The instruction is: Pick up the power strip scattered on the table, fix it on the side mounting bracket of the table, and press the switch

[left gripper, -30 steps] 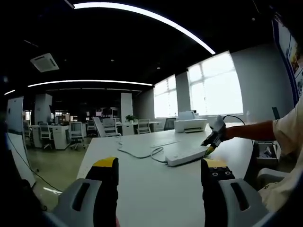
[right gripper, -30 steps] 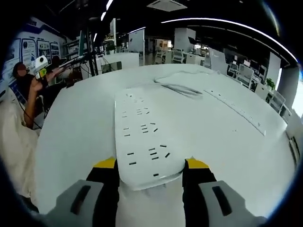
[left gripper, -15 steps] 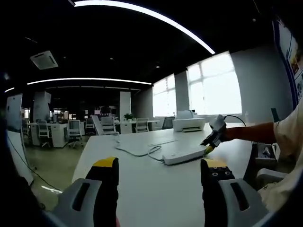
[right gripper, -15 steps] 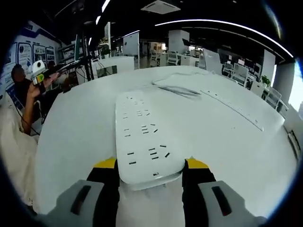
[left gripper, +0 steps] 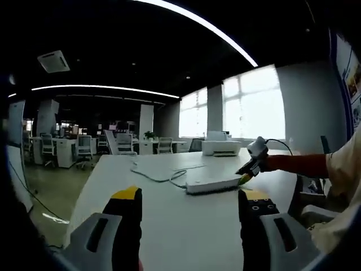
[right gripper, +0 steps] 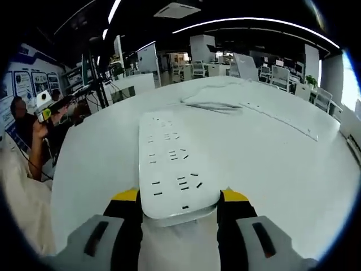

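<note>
The white power strip [right gripper: 172, 164] runs away from me in the right gripper view, socket face up, over the white table [right gripper: 271, 169]. My right gripper [right gripper: 180, 199] is shut on its near end, one yellow-tipped jaw against each long side. The strip's cable [right gripper: 211, 105] curls on the table beyond it. In the left gripper view the power strip [left gripper: 213, 183] lies ahead and to the right, and my right gripper [left gripper: 251, 166] clamps its right end. My left gripper [left gripper: 192, 197] is open above the near table with nothing between its jaws.
A person's arm [left gripper: 296, 164] reaches in from the right of the left gripper view. A white printer [left gripper: 221, 147] stands at the table's far end. A long narrow seam [right gripper: 282, 121] crosses the table right of the strip. Office desks and chairs [left gripper: 84, 148] fill the background.
Both cameras have shifted a little. The power strip stays clamped in my right gripper, now slightly further left in the left gripper view. My left gripper stays open.
</note>
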The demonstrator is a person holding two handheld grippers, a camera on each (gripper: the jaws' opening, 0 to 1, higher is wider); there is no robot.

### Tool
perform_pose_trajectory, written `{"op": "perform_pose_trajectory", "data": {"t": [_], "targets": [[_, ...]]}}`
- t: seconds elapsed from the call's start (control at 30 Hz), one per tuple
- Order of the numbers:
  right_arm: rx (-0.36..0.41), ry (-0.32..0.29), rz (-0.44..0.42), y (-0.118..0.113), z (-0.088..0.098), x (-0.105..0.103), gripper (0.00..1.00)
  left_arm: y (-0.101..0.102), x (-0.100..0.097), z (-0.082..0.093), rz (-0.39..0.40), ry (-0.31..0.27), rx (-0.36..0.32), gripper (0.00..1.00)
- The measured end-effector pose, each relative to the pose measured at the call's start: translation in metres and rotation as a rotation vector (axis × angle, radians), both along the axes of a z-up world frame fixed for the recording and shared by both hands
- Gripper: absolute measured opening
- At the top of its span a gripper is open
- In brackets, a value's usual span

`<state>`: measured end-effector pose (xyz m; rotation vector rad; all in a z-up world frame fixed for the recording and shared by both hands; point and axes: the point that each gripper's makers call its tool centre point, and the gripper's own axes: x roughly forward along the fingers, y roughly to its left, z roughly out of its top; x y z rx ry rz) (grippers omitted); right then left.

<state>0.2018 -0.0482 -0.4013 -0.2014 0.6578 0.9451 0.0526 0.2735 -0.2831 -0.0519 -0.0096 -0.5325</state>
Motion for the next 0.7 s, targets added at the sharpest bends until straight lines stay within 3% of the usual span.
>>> {"op": "perform_pose_trajectory", "data": {"t": [0.3,0.43,0.7], "targets": [[0.049,0.083,-0.042,0.009,0.000,-0.005,0.47,-0.007,0.017,-0.013,0.011,0.037,0.004,0.73],[0.067,0.115,-0.059,0.015,-0.001,-0.006,0.47,-0.014,0.025,-0.016,-0.002,0.057,-0.029,0.73],[0.102,0.178,-0.103,0.025,0.001,-0.011,0.47,-0.025,0.045,-0.021,0.023,0.067,-0.012,0.72]]}}
